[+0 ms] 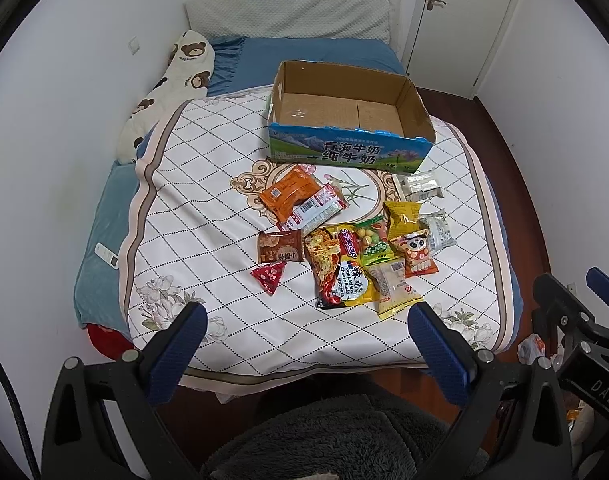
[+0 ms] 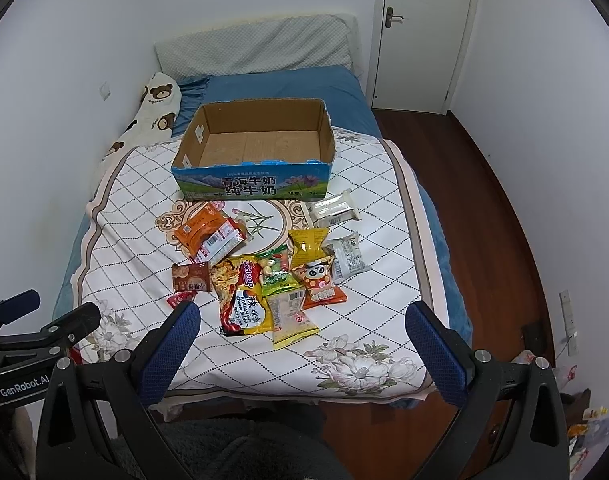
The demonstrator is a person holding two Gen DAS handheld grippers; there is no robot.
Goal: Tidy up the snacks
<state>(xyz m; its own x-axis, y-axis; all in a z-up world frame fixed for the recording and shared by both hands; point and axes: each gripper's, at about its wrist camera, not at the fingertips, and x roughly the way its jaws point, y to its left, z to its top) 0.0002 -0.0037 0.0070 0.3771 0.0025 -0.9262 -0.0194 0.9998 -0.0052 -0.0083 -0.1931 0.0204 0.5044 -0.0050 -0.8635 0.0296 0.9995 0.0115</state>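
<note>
Several snack packets lie in a loose pile on the bed: an orange packet (image 1: 290, 194), a large noodle packet (image 1: 338, 270), a yellow packet (image 1: 402, 216), a panda packet (image 1: 418, 254), a white packet (image 1: 420, 186) and a small red one (image 1: 269, 276). An empty cardboard milk box (image 1: 344, 154) stands behind them; it also shows in the right wrist view (image 2: 252, 186). My left gripper (image 1: 308, 320) is open and empty above the bed's near edge. My right gripper (image 2: 304, 320) is open and empty, near the noodle packet (image 2: 240, 300).
The quilted bedspread (image 1: 192, 200) covers the bed. A bear-print pillow (image 1: 164, 92) lies along the left wall. A remote (image 1: 106, 255) rests on the blue blanket. A door (image 2: 420, 32) and wooden floor (image 2: 484, 200) lie to the right.
</note>
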